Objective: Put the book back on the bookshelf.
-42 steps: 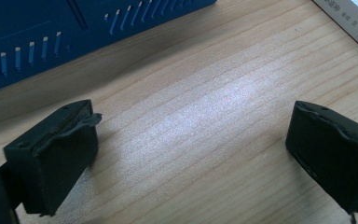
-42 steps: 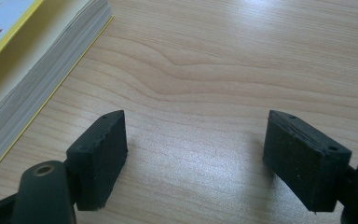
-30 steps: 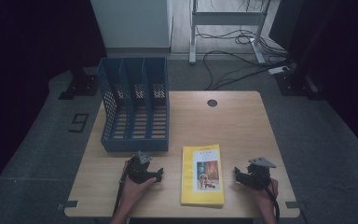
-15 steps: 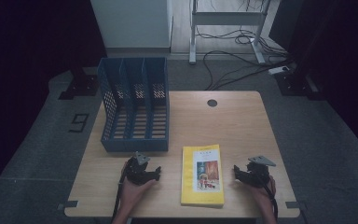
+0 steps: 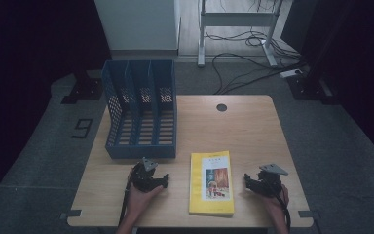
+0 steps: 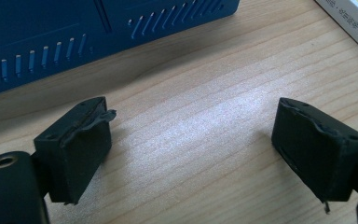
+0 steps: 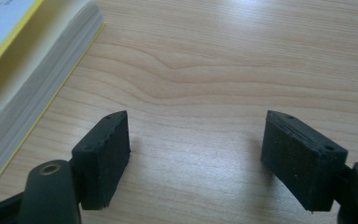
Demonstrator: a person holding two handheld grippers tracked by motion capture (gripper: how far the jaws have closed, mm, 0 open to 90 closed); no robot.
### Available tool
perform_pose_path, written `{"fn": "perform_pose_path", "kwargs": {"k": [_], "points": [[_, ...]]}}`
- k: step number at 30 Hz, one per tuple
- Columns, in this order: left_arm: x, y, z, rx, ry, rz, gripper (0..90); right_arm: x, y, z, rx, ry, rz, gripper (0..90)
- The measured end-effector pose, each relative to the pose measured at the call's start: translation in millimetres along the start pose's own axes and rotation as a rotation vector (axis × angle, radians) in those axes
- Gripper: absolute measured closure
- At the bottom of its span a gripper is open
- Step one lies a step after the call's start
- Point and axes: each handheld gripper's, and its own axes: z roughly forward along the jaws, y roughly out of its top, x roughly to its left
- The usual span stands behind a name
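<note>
High view, count: one yellow book (image 5: pixel 211 183), one blue file rack (image 5: pixel 142 109) with three slots, two grippers.
High view, book: flat near the front edge of the surface (image 5: pixel 243 126), between left gripper (image 5: pixel 163 181) and right gripper (image 5: pixel 247 181), apart from both.
High view, room: bare wood behind the book, up to the far edge.
Left gripper view: jaws released, wide apart over bare wood; rack wall ahead, book corner (image 6: pixel 354 21) at upper right.
Right gripper view: jaws released, nothing between; book's page edge (image 7: pixel 32 70) at left, bare wood ahead.
</note>
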Motion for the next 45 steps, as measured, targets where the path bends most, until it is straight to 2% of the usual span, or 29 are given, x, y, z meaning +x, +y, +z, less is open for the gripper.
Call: {"fn": "perform_pose_path", "kwargs": {"k": [5,8,16,25,34,45], "points": [[-0.1,0.0,0.0,0.0,0.001,0.0,11.8,6.1,2.9,-3.1,-0.022,0.023,-0.003,22.9],[-0.1,0.0,0.0,0.0,0.0,0.0,11.9,10.3,4.8,-5.8,-0.033,0.063,0.012,23.1],[0.0,-0.1,-0.1,-0.001,0.001,0.0,12.1,25.1,9.5,-12.7,-0.063,0.095,-0.011,24.6],[0.1,-0.1,-0.2,-0.004,0.004,-0.003,13.5,36.3,11.5,-15.0,-0.085,0.133,-0.015,24.9],[0.3,0.3,0.2,-0.005,0.004,-0.004,13.5,47.7,14.4,-18.1,-0.112,0.148,-0.038,25.3],[0.5,0.3,-0.1,-0.008,0.007,-0.008,14.6,70.7,16.5,-19.2,-0.124,0.188,-0.073,25.4]]}}
